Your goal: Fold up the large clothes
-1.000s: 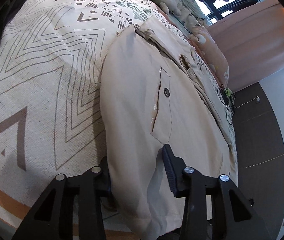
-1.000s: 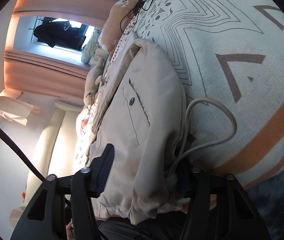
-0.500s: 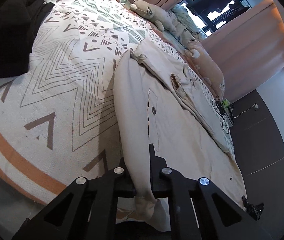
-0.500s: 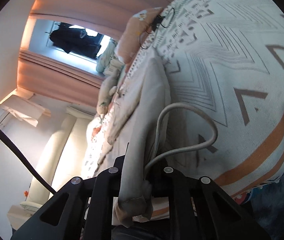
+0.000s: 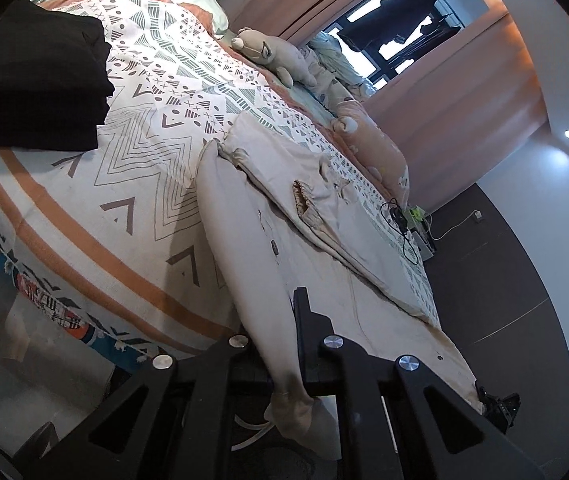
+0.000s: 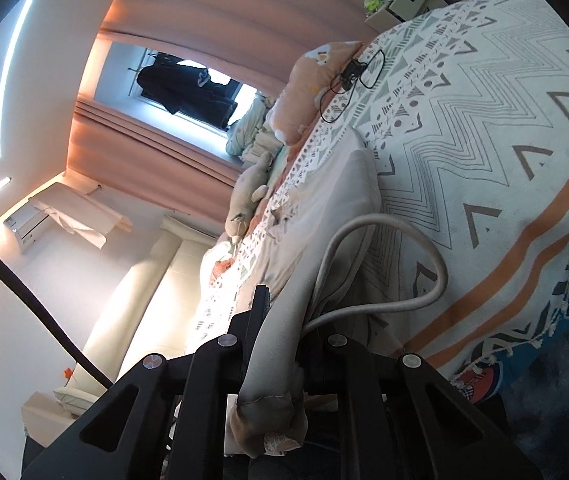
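Note:
A large beige jacket lies on the patterned bedspread, sleeves folded across its front. My left gripper is shut on one corner of its hem, and the cloth hangs below the fingers. In the right wrist view my right gripper is shut on the other hem corner of the beige jacket; a grey drawcord loops out beside it. Both hem corners are lifted off the bed.
A folded black garment sits at the bedspread's far left. Plush toys and pillows line the head of the bed. A black cable lies on the bedspread. Dark floor borders the bed.
Both grippers closed on the jacket's hem corners, then pulled back and rose, lifting the hem off the bed. More of the bed and room shows in both views.

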`<state>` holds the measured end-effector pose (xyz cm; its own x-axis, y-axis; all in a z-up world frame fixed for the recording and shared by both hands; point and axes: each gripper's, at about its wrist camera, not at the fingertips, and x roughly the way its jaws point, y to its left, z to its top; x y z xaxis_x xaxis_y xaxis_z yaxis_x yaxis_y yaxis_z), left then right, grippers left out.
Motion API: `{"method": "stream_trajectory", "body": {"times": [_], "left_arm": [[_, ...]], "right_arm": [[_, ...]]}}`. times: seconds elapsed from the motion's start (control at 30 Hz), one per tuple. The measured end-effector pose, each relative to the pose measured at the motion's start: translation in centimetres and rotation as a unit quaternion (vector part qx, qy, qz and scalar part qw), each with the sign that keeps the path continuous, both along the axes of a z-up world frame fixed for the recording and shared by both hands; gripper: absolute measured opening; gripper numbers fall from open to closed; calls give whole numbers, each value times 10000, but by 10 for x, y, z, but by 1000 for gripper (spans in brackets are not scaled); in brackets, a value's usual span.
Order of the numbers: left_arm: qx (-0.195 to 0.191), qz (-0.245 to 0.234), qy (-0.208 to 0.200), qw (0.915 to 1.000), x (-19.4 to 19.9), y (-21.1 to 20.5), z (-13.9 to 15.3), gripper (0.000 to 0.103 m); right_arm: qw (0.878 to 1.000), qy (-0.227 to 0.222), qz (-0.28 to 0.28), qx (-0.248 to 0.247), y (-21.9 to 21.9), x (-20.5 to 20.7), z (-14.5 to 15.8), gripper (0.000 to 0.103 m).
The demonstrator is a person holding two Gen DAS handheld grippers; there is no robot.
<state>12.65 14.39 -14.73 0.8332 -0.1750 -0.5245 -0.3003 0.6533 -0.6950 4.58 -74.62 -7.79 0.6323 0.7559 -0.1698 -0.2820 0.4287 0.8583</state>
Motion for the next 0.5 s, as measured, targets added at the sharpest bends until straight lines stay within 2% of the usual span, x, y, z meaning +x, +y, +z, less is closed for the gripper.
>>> {"method": "stream_trajectory", "body": {"times": [0.13,0.5], "left_arm": [[-5,7,-199,9998,-25,-10,12,9],[50,46,-592,9982,-81,-28,40,9]], "right_arm": [[10000,-51,11,-17,-5,1,3,10],[9995,-270,29,178,-33,-40,16,10]]}}
